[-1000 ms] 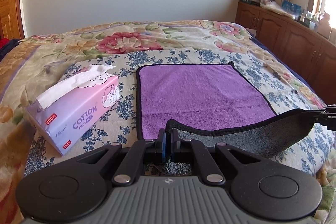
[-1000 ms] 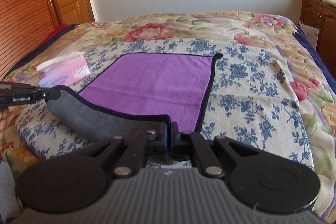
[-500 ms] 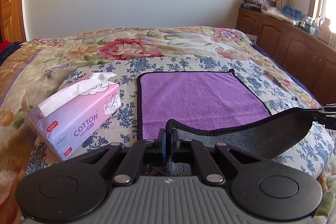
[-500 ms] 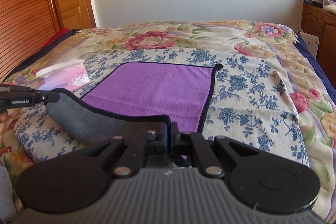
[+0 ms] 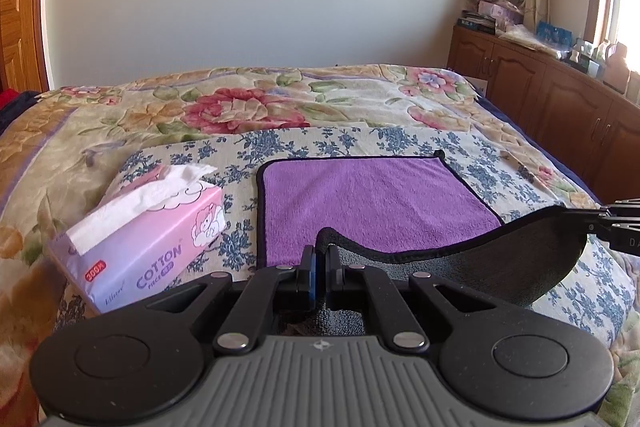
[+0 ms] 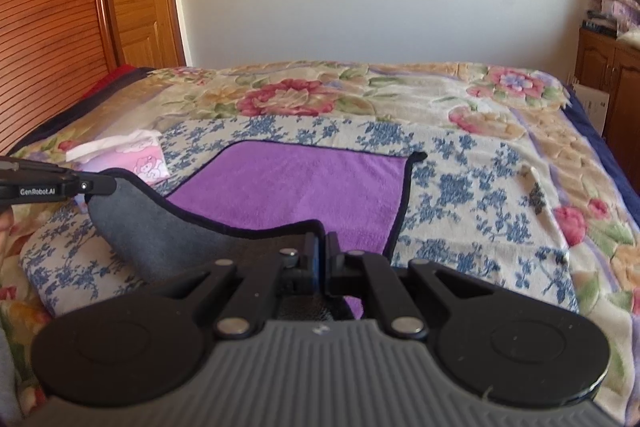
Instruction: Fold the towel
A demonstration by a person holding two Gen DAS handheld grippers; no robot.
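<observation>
Lying on the blue-flowered cream blanket (image 5: pixel 360 139) atop the bed, the purple terry towel with dark piping and a grey underside (image 5: pixel 372 195) has its far portion flat, purple side up. Its near edge is raised off the blanket, grey underside facing the cameras, sagging in a curve between the two grippers. Left gripper (image 5: pixel 320 259): jaws clenched on the near-left corner of the towel. Right gripper (image 6: pixel 320 247): jaws clenched on the near-right corner. Each gripper appears at the edge of the other's view, pinching its corner. Pink and lilac tissue box labelled COTTON (image 5: pixel 148 239), white tissue protruding, sits just beside the towel's left edge, apart from it.
</observation>
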